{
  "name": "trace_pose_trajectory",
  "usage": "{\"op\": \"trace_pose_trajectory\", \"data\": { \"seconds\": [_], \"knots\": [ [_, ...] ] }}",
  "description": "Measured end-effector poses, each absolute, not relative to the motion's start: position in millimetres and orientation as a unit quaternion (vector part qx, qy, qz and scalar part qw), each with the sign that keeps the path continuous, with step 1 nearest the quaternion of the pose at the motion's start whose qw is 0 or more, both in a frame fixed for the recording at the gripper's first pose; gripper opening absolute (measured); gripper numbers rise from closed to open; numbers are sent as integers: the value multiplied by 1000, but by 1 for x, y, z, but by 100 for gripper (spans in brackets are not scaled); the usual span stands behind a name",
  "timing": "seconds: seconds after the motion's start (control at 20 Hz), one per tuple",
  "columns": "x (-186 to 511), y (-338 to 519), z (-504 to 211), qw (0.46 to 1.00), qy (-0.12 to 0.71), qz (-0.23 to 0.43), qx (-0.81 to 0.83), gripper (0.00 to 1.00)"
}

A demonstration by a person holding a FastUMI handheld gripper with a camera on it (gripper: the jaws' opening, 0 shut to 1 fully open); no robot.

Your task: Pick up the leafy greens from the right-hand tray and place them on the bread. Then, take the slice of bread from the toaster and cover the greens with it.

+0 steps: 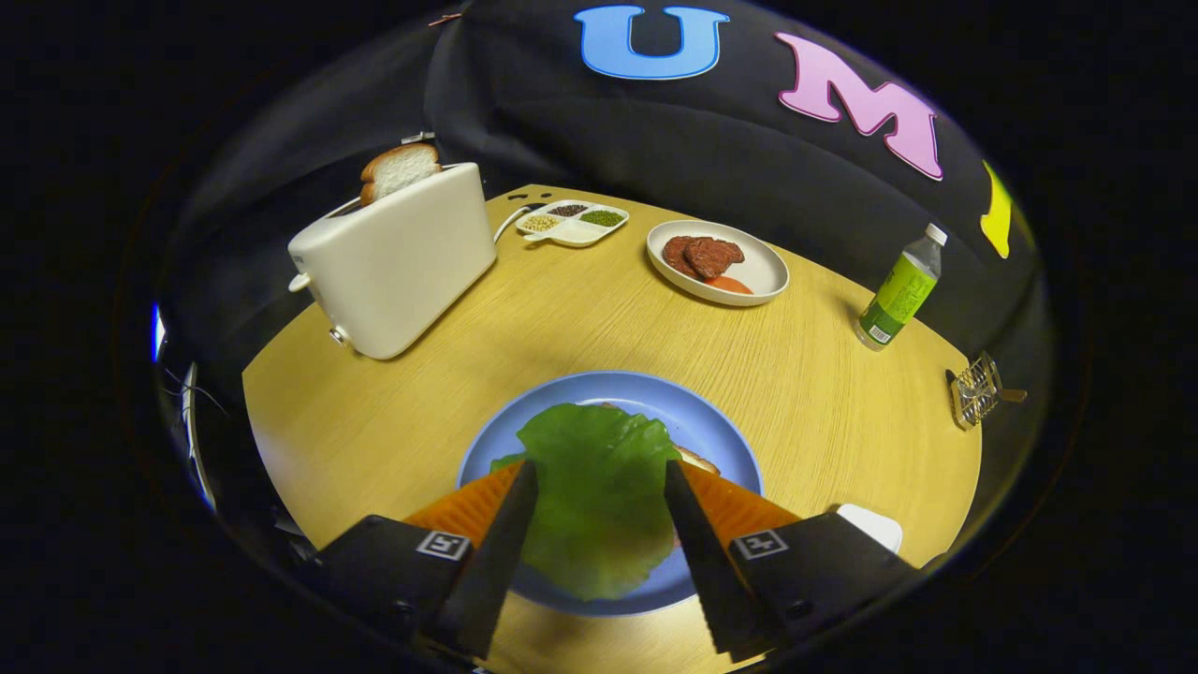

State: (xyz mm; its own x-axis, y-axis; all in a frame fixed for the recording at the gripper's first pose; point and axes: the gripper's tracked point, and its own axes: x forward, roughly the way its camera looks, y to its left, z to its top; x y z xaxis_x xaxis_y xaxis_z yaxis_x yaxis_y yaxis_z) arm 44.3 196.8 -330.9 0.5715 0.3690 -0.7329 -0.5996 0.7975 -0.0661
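1. One gripper (599,477): its jaws stand apart, one on each side of the leafy greens, and whether either finger touches the leaf cannot be told.
2. One leaf of leafy greens (591,491) lies spread between the jaws on the blue plate (655,398); a bread edge (697,459) peeks out from under it beside the right finger.
3. One toaster (398,257), white, stands well beyond the left finger and holds one slice of bread (400,169) sticking up from its slot.
4. One white oval dish (758,271), far ahead of the jaws, holds two brown patties (702,256) and an orange-red piece.
5. One divided tray (573,225), beside the toaster, has small heaps of grains in three compartments.
6. One green-labelled bottle (900,292) stands upright beyond the right finger.
7. One small wire rack (976,388) sits near the table's (562,318) edge, off to the right.
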Motion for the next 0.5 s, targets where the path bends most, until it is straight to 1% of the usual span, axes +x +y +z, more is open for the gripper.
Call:
{"op": "trace_pose_trajectory", "data": {
  "seconds": [0.05, 0.3, 0.5],
  "knots": [
    [46, 195, -327, 876, 367, 276, -150, 98],
    [53, 198, -289, 896, 332, 269, -125, 99],
    [55, 213, -246, 906, 293, 282, -115, 99]
  ]
}}
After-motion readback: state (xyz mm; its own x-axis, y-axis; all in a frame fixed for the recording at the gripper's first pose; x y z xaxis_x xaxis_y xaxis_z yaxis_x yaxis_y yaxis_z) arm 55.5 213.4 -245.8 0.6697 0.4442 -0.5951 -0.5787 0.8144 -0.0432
